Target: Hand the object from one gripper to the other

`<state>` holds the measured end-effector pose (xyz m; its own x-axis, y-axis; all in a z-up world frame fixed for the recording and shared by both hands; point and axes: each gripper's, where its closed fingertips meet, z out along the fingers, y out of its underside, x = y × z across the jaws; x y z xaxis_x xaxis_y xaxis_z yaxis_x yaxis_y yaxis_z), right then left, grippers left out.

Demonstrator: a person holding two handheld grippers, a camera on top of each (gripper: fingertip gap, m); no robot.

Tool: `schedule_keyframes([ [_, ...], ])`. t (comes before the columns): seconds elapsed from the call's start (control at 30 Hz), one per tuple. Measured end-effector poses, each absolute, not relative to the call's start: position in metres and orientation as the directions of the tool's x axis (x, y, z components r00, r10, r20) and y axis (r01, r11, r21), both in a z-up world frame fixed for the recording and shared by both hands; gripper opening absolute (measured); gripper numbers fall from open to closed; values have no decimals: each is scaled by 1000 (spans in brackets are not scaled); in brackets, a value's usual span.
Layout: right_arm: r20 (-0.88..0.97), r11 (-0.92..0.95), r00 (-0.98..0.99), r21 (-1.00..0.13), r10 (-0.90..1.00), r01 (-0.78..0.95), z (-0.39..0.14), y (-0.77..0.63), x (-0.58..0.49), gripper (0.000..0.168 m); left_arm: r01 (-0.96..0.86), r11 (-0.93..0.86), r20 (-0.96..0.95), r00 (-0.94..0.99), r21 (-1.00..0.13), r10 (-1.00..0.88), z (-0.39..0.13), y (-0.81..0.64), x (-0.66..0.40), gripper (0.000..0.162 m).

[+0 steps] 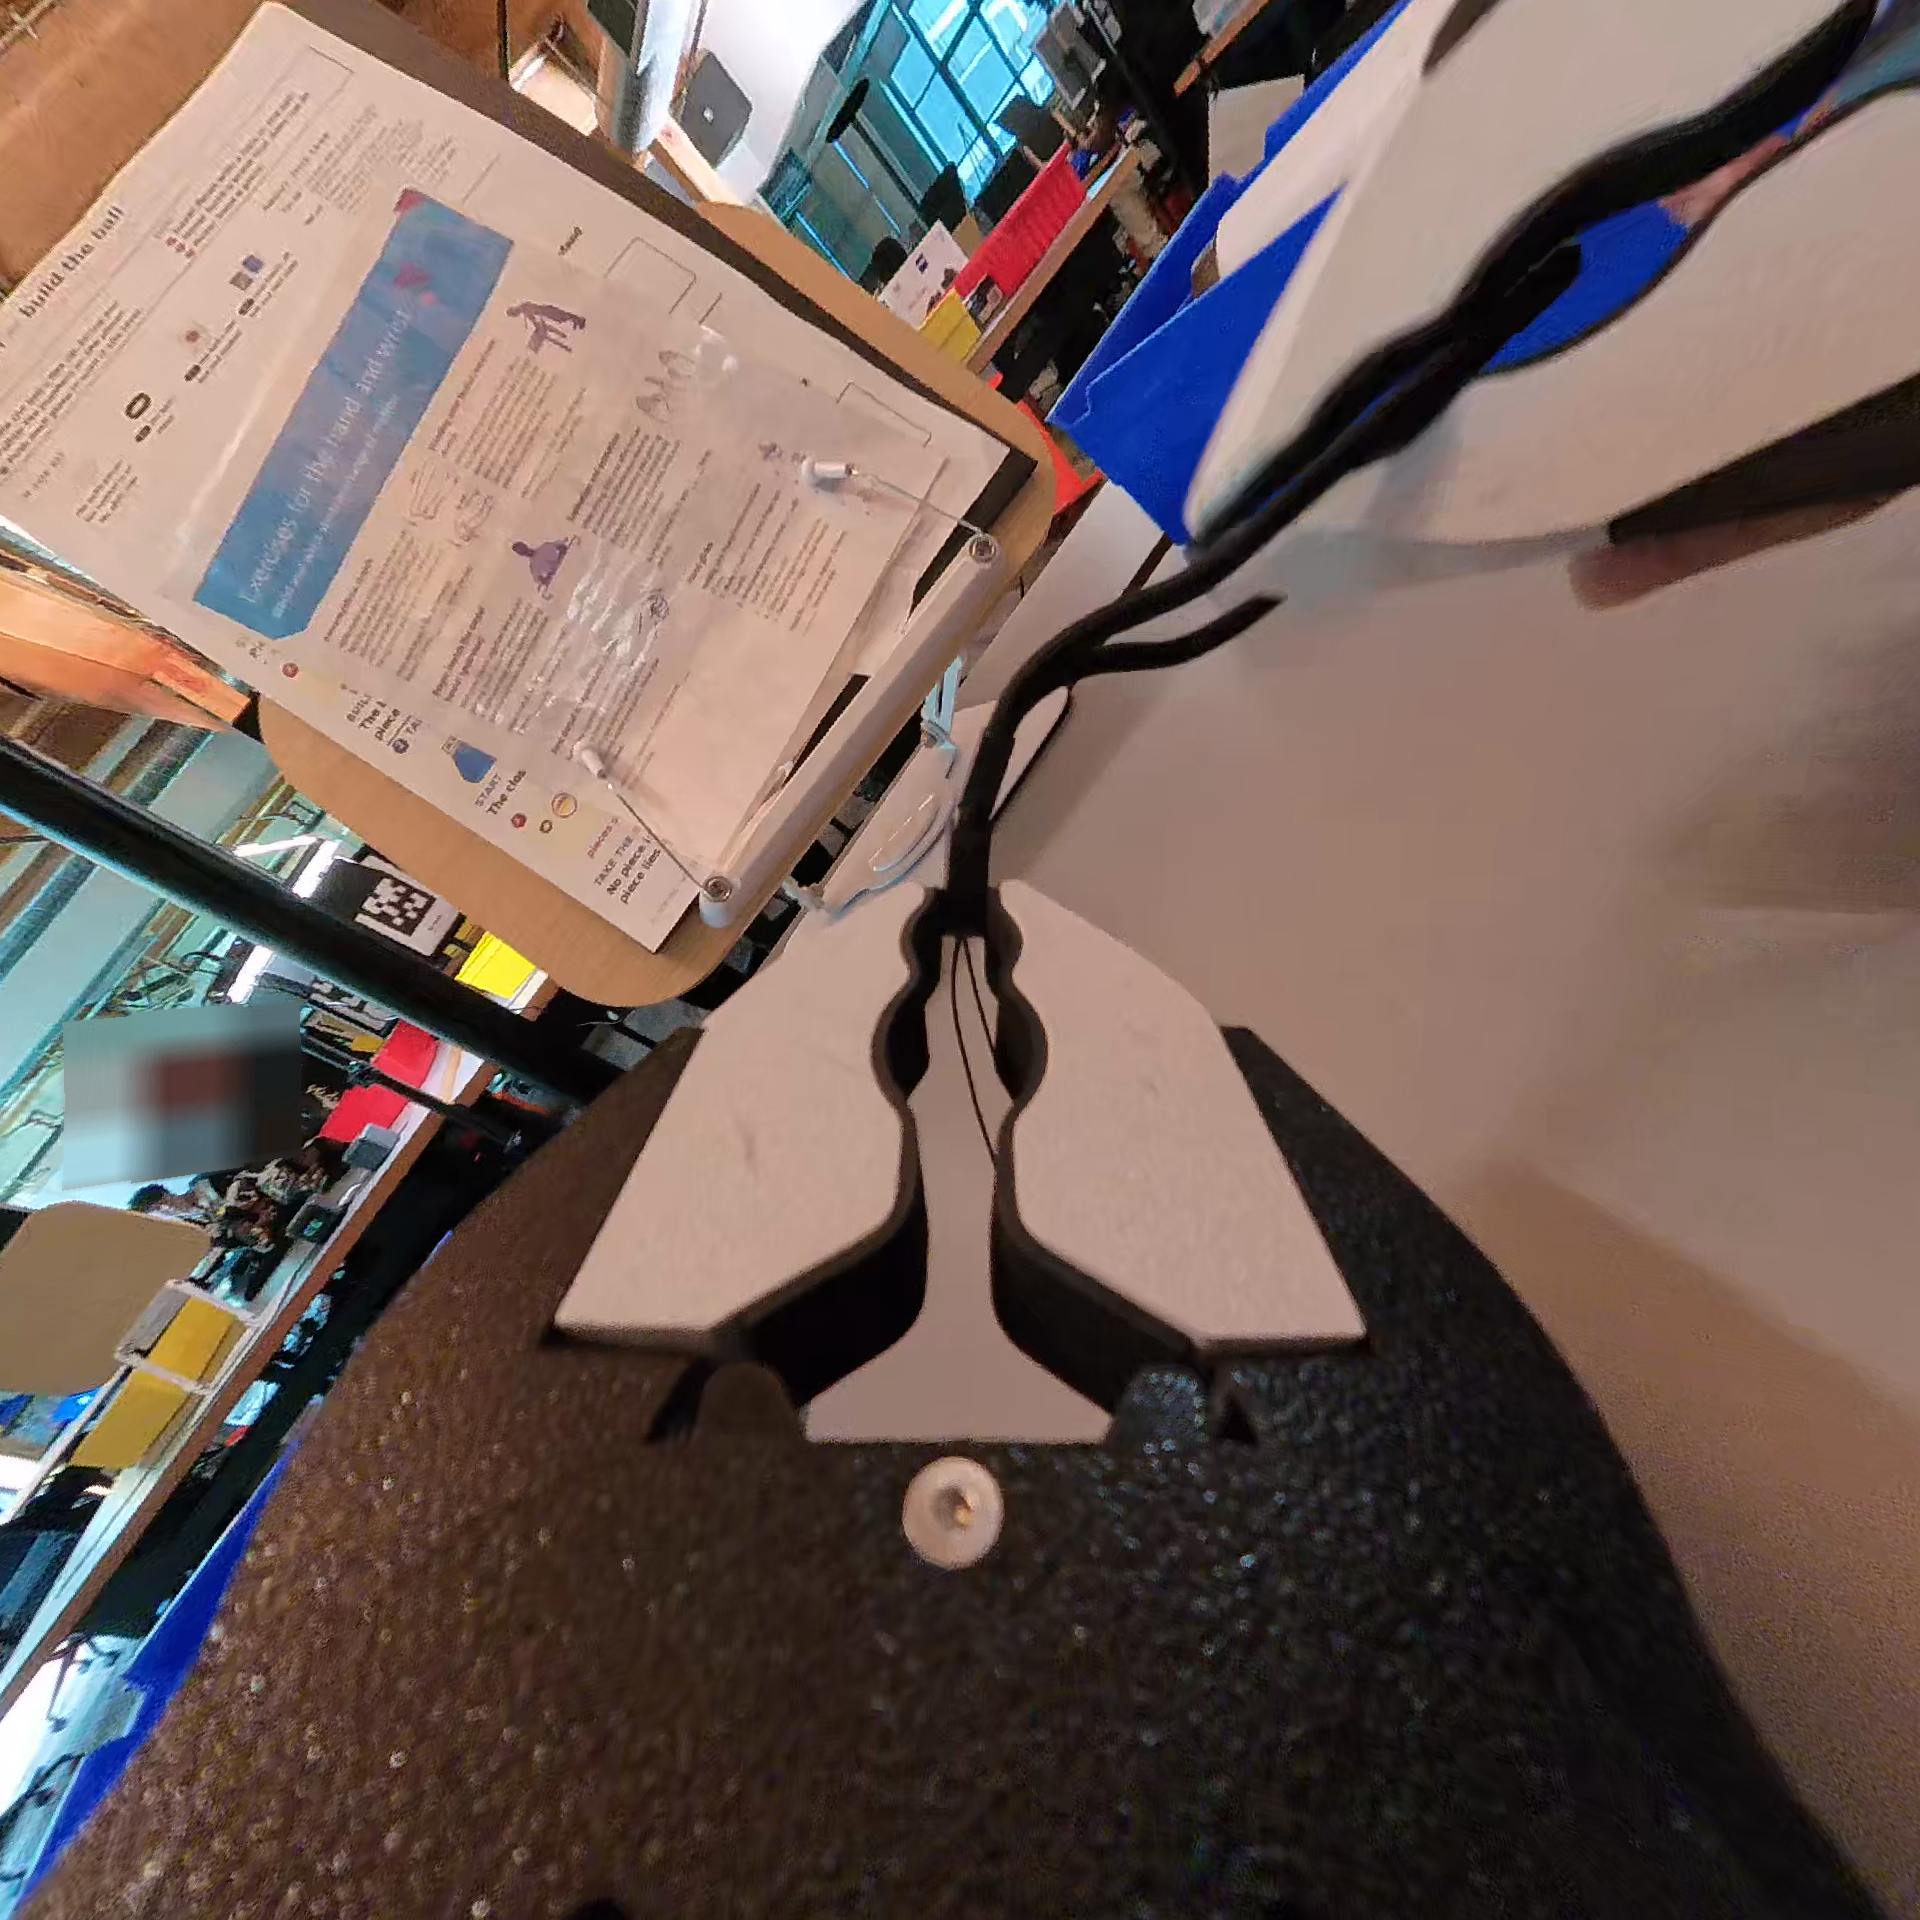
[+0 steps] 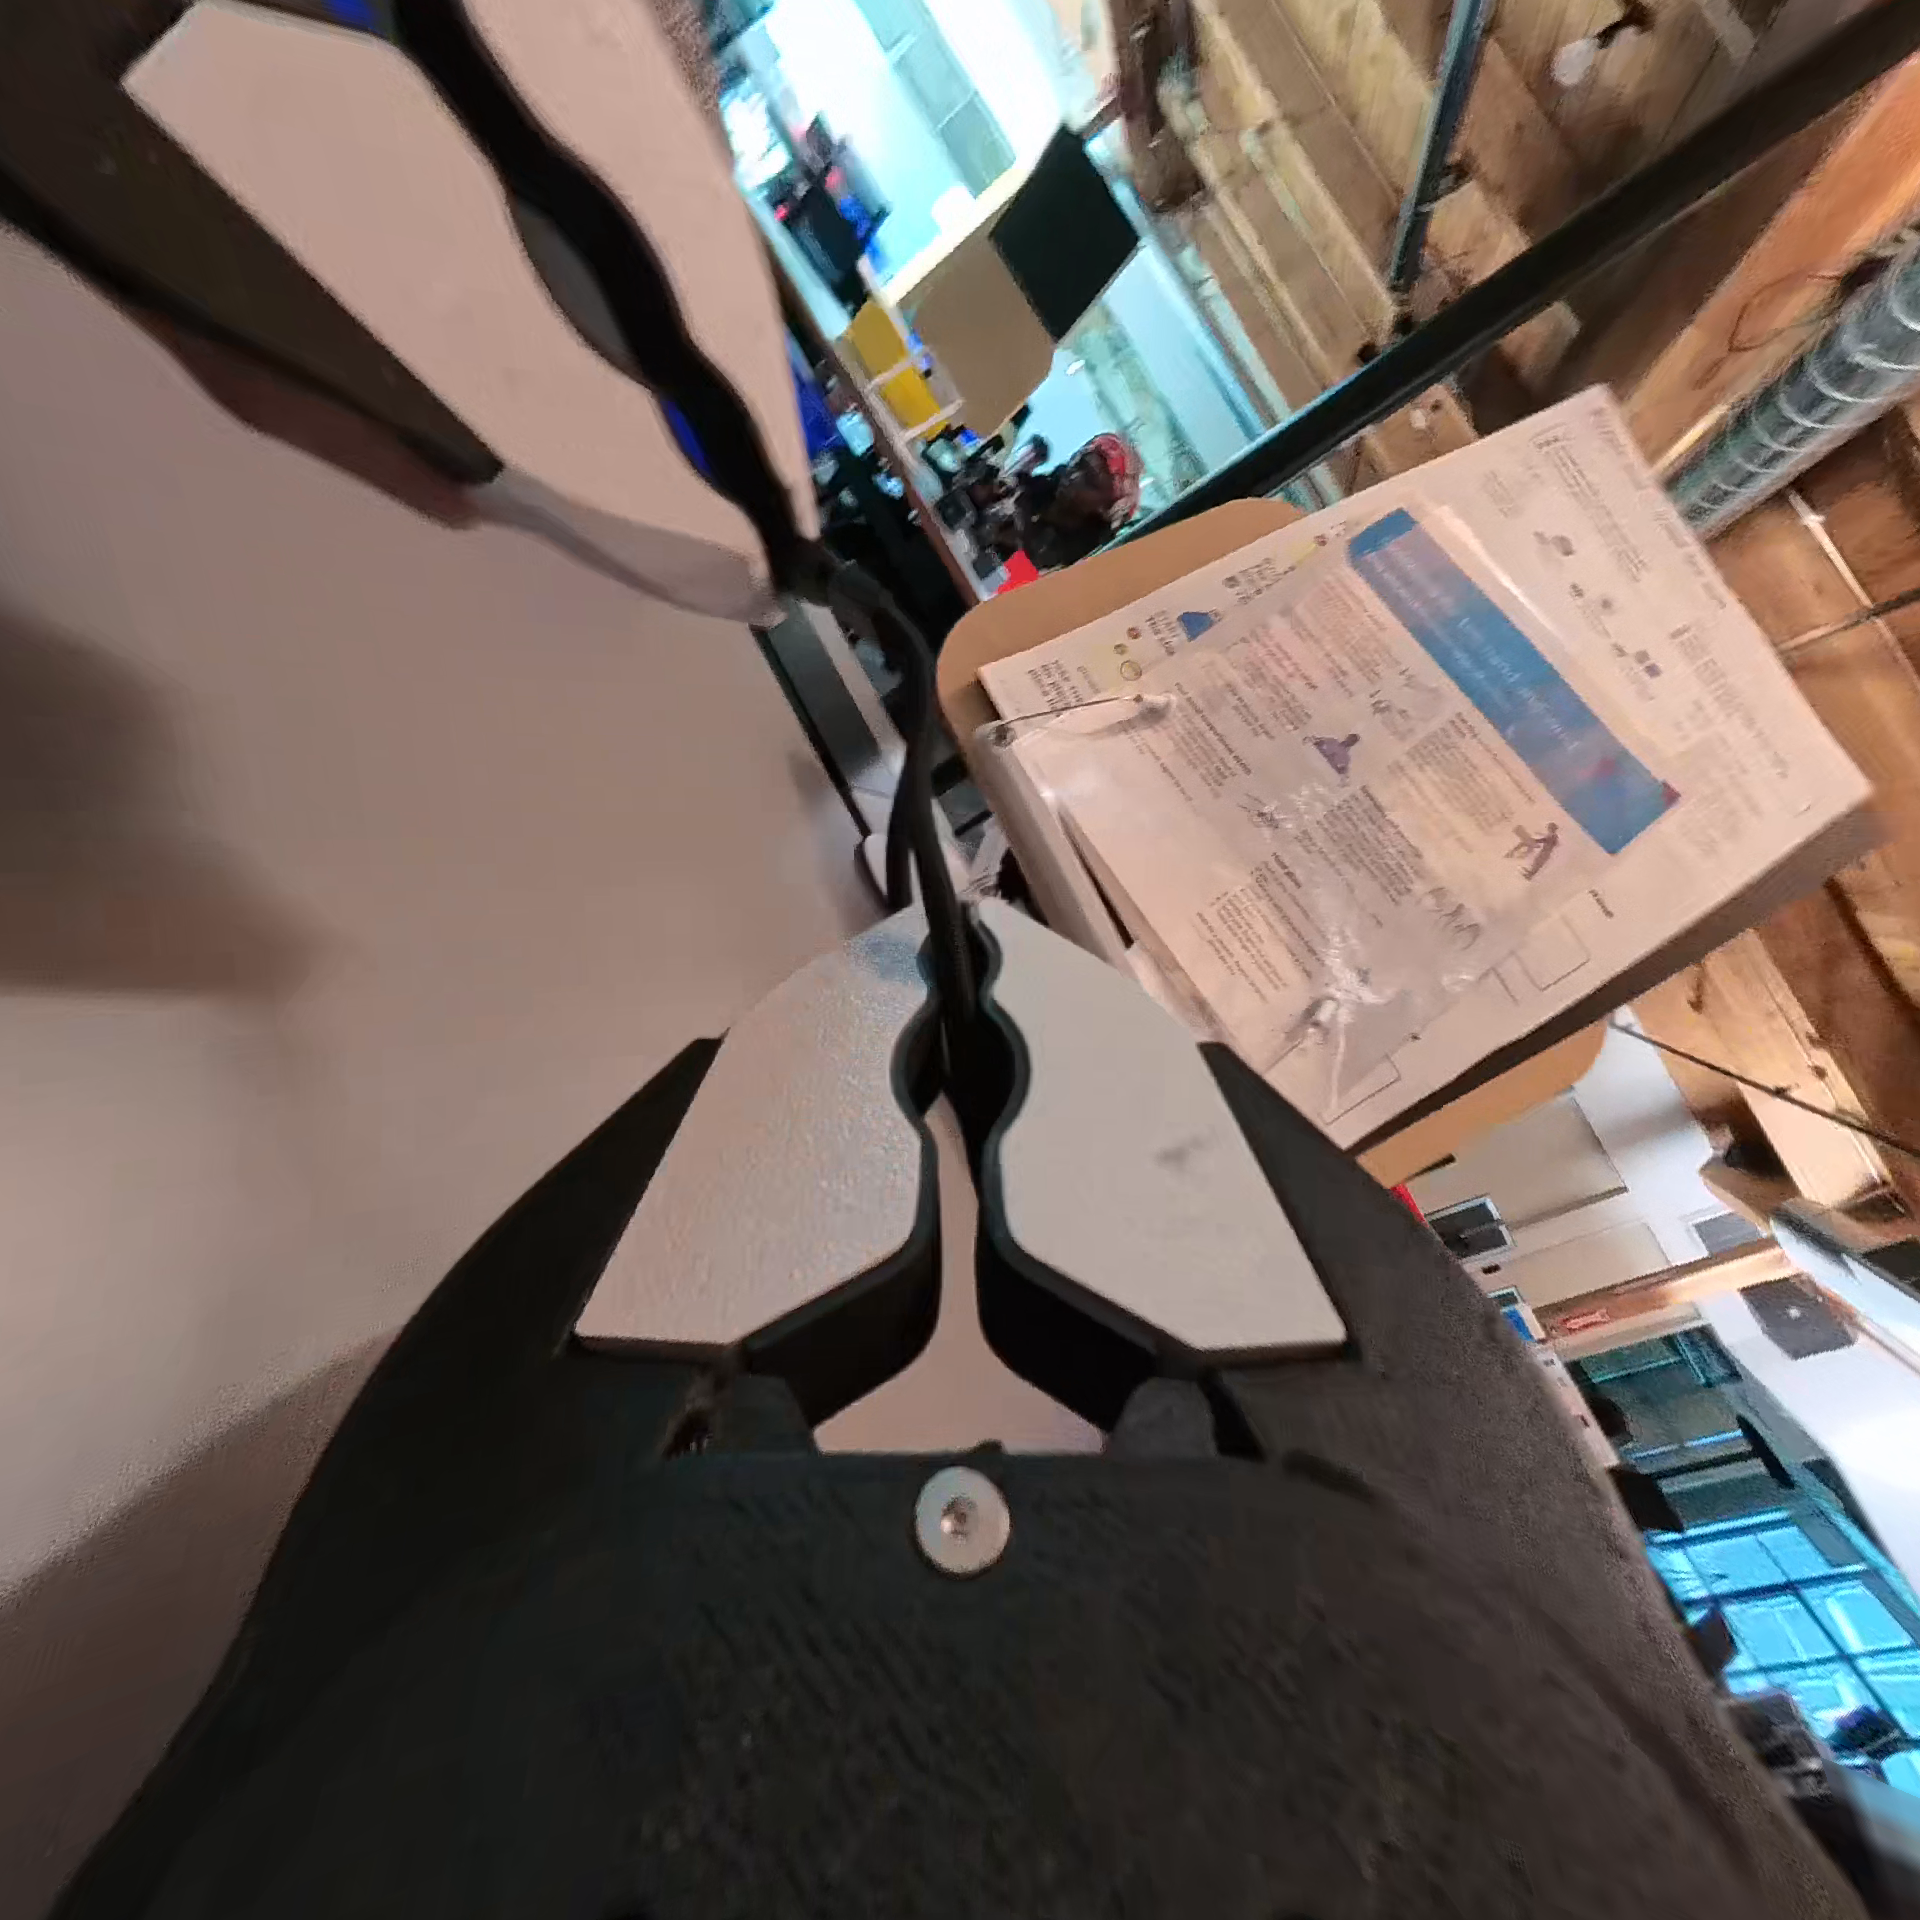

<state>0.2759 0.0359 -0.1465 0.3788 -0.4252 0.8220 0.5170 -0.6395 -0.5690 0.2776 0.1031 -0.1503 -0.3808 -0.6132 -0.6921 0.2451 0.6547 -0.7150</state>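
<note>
A black cord [image 1: 1049,665] runs between my two grippers above the pale table [image 1: 1507,987]. My left gripper [image 1: 961,920] is shut on one end of it, and thin black strands trail back between its white fingers [image 1: 790,1122]. My right gripper [image 1: 1247,540] shows at the upper right of the left wrist view, with the cord coming out of its tips. In the right wrist view my right gripper [image 2: 961,940] is shut on the cord [image 2: 914,727], which curves up to the left gripper [image 2: 790,571] at the upper left.
A wooden board with printed sheets under a clear holder [image 1: 499,499] stands just behind the grippers; it also shows in the right wrist view [image 2: 1403,779]. Blue bins [image 1: 1143,416] sit at the table's far side. A black pole [image 1: 260,914] crosses the left. Left tips to right tips: about 7 centimeters.
</note>
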Motion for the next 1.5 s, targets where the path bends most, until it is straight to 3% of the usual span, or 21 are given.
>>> schedule_keyframes([
  [0.2, 815, -692, 403, -571, -416, 441, -154, 28, 285, 0, 204, 705, -715, -401, -679, -573, -166, 103, 281, 8],
  [0.27, 825, -716, 386, -556, -413, 422, -155, 25, 288, 0, 238, 744, -766, -374, -624, -523, -169, 98, 281, 25],
  [0.4, 830, -712, 388, -548, -400, 438, -156, 30, 284, 0, 339, 812, -873, -298, -475, -387, -169, 79, 272, 42],
  [0.77, 806, -594, 403, -592, -434, 545, -137, 47, 262, 0, 384, 749, -825, -421, -539, -377, -177, 53, 258, 10],
  [0.87, 775, -536, 428, -631, -464, 561, -134, 47, 259, 0, 323, 700, -759, -424, -637, -495, -163, 60, 263, 4],
  [0.9, 743, -487, 453, -667, -493, 564, -130, 46, 257, 8, 305, 666, -725, -410, -680, -553, -155, 65, 265, 2],
  [1.03, 481, -225, 614, -865, -626, 449, -111, 41, 259, 67, 241, 430, -493, -436, -870, -753, -130, 85, 269, 1],
  [1.13, 278, -46, 773, -950, -570, 308, -112, 47, 255, 77, 135, 39, -115, -616, -990, -780, -116, 85, 263, 1],
  [1.2, 140, 45, 857, -982, -497, 186, -117, 53, 250, 69, 56, -182, 87, -717, -982, -692, -107, 83, 257, 1],
  [1.3, -1, 145, 925, -988, -379, 58, -120, 64, 239, 43, -63, -373, 267, -807, -926, -527, -101, 79, 250, 1],
  [1.37, -28, 151, 931, -988, -365, 30, -124, 69, 238, 32, -113, -423, 314, -838, -899, -445, -100, 74, 246, 1],
  [1.47, 60, 63, 925, -994, -374, 90, -135, 75, 235, 26, -151, -426, 328, -865, -892, -380, -99, 66, 239, 1],
  [1.5, 92, 41, 920, -992, -381, 116, -137, 76, 235, 17, -156, -419, 323, -874, -894, -363, -99, 63, 236, 1],
])
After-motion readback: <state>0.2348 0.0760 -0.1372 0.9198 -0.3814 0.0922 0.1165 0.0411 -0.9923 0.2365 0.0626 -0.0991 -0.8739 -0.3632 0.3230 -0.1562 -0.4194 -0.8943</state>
